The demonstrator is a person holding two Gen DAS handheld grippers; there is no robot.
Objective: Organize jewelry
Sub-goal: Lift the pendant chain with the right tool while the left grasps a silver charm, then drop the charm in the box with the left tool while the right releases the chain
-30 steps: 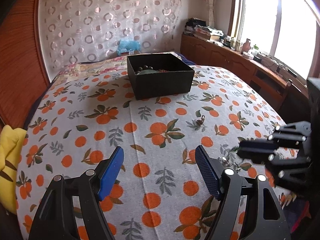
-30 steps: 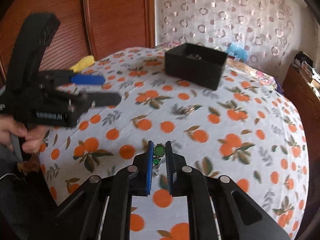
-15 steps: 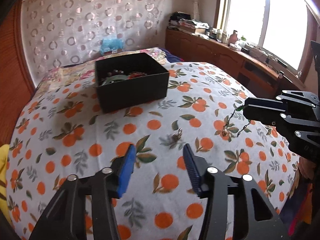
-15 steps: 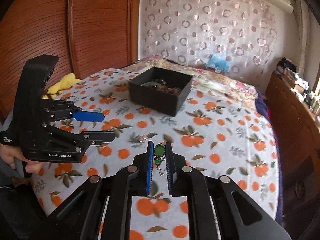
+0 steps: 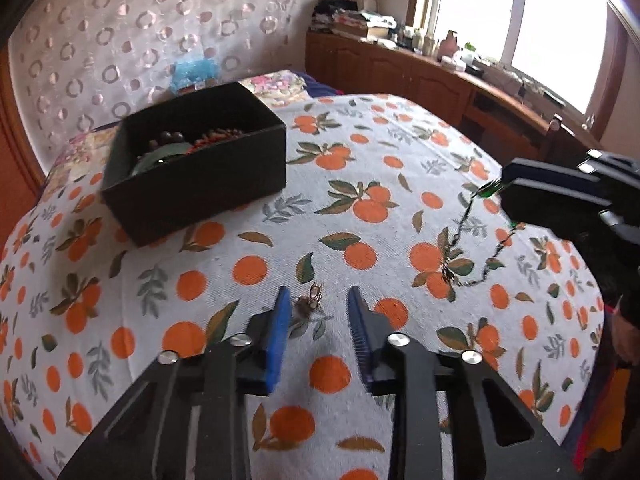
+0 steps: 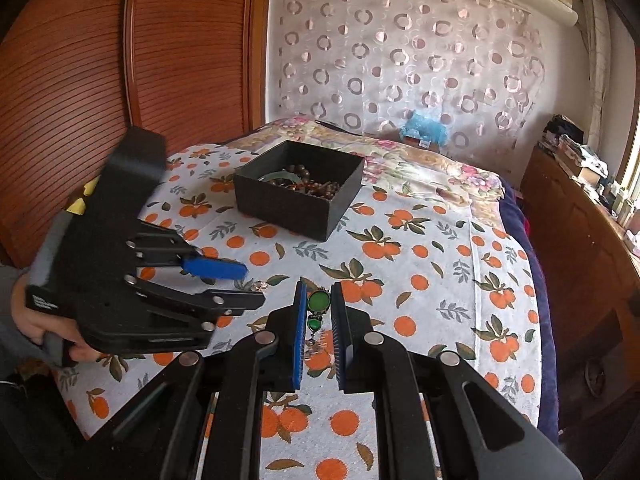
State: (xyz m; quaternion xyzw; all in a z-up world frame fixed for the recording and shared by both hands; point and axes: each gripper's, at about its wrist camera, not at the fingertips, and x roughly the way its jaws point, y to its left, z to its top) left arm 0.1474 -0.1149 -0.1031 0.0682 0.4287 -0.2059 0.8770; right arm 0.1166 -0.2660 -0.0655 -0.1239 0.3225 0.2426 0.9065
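A small metal trinket (image 5: 308, 305) lies on the orange-print cloth. It sits between the fingers of my left gripper (image 5: 316, 312), close beside the left blue pad (image 5: 278, 332). The jaws are closing, and the right pad stands clear of the trinket. My right gripper (image 6: 319, 308) is shut on a green-stone necklace (image 6: 319, 301). In the left wrist view its dark chain (image 5: 472, 248) hangs from the right gripper (image 5: 504, 190) down to the cloth. The black box (image 5: 192, 188) with beads inside stands farther back. In the right wrist view my left gripper (image 6: 250, 286) is low over the cloth.
The box (image 6: 288, 210) holds several bead strings and a green bangle. A wooden wardrobe (image 6: 100, 80) is at the left and a low cabinet (image 5: 420, 76) runs under the window. A hand (image 6: 32, 316) grips the left tool. A blue bag (image 5: 194, 72) lies behind the box.
My left gripper moved forward over the cloth until the trinket lay between its fingers, and its jaws narrowed a lot. The right gripper rose with the necklace, lifting most of the chain off the cloth.
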